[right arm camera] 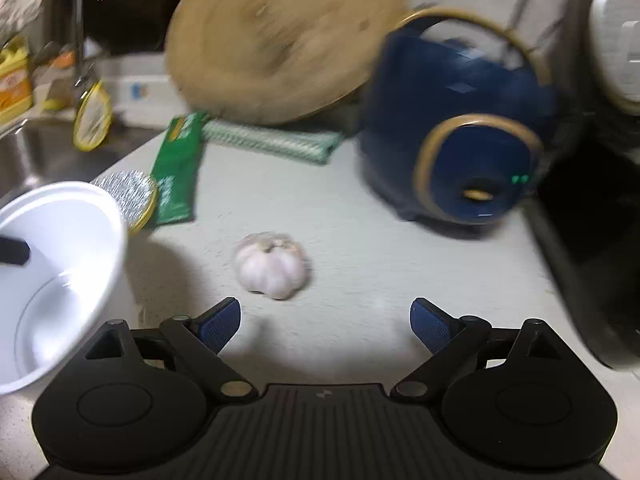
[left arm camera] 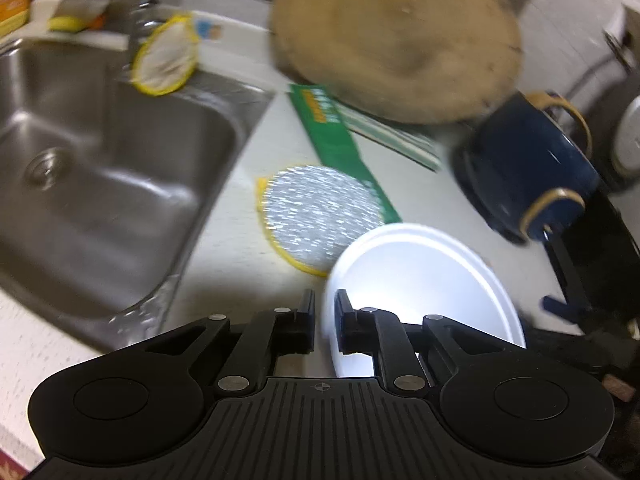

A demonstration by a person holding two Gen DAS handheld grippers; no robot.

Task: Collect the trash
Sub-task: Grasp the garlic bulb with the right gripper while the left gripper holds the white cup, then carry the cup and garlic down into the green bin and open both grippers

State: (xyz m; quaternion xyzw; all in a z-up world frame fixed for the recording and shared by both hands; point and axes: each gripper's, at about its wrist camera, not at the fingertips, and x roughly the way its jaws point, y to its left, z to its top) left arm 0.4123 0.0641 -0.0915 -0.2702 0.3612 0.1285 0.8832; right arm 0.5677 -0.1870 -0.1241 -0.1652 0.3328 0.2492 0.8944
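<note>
My left gripper [left arm camera: 325, 320] is shut on the rim of a white plastic cup [left arm camera: 424, 280], one finger inside and one outside, holding it over the counter. The cup also shows at the left of the right wrist view [right arm camera: 60, 264], empty inside. My right gripper [right arm camera: 325, 322] is open and empty, low over the counter. A garlic bulb [right arm camera: 272, 266] lies just ahead of its fingertips, slightly left. A green wrapper [left arm camera: 340, 144] [right arm camera: 178, 172] and a round foil lid with a yellow edge [left arm camera: 320, 216] [right arm camera: 128, 196] lie on the counter beyond the cup.
A steel sink [left arm camera: 100, 140] is at the left. A round wooden board [left arm camera: 396, 40] [right arm camera: 280, 44] leans at the back over a green-striped cloth [right arm camera: 272, 142]. A dark blue appliance [right arm camera: 460, 140] [left arm camera: 532, 168] stands at the right. Another yellow-edged lid [left arm camera: 166, 60] sits on the sink edge.
</note>
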